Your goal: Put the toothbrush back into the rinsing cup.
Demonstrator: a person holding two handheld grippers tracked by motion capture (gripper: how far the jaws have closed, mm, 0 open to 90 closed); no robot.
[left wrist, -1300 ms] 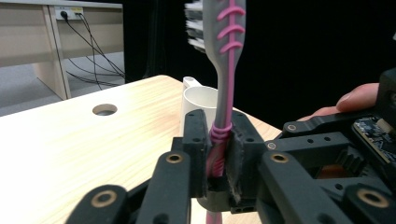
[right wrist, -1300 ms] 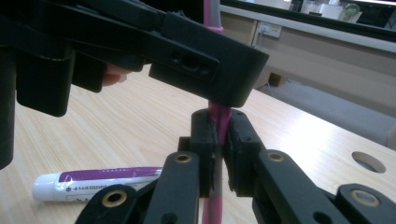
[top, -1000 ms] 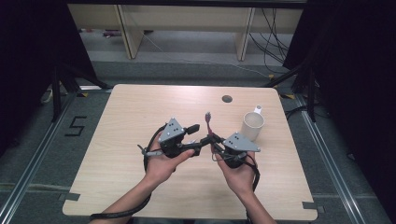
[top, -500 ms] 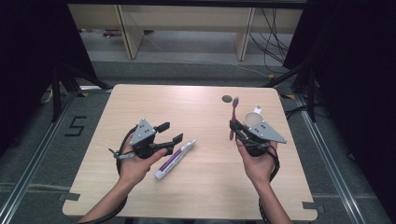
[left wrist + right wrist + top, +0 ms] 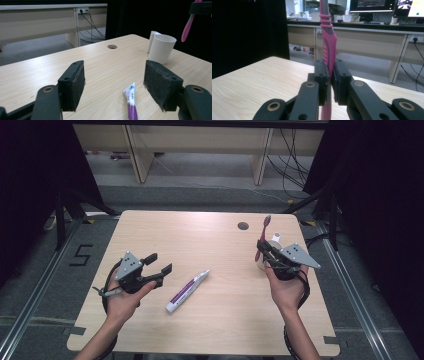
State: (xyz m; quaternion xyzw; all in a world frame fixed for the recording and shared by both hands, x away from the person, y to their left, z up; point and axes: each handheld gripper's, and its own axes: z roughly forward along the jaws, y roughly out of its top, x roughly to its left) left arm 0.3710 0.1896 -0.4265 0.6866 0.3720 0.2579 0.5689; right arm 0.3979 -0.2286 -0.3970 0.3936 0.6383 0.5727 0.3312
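Observation:
A white and purple toothpaste tube point(image 5: 187, 291) point(image 5: 131, 101) lies on the wooden table point(image 5: 200, 245), just right of my left gripper point(image 5: 159, 265) point(image 5: 115, 80). That gripper is open, its jaws have just widened, and nothing is between them. My right gripper point(image 5: 262, 252) point(image 5: 329, 72) is shut on a pink toothbrush point(image 5: 262, 237) point(image 5: 328, 47), held upright by its handle at the table's right side. A white cup point(image 5: 275, 239) point(image 5: 161, 48) stands right behind the right gripper, mostly hidden by it in the high view. The toothbrush point(image 5: 186, 27) hangs above the cup.
A round cable hole point(image 5: 243, 226) point(image 5: 112, 46) sits near the table's far edge. Bare wood lies between the two hands. Desk legs and cables stand on the floor beyond the table.
The two grippers were together at the table's middle; now they are apart. The left one moved left and nearer, leaving the tube on the table. The right one moved right with the toothbrush.

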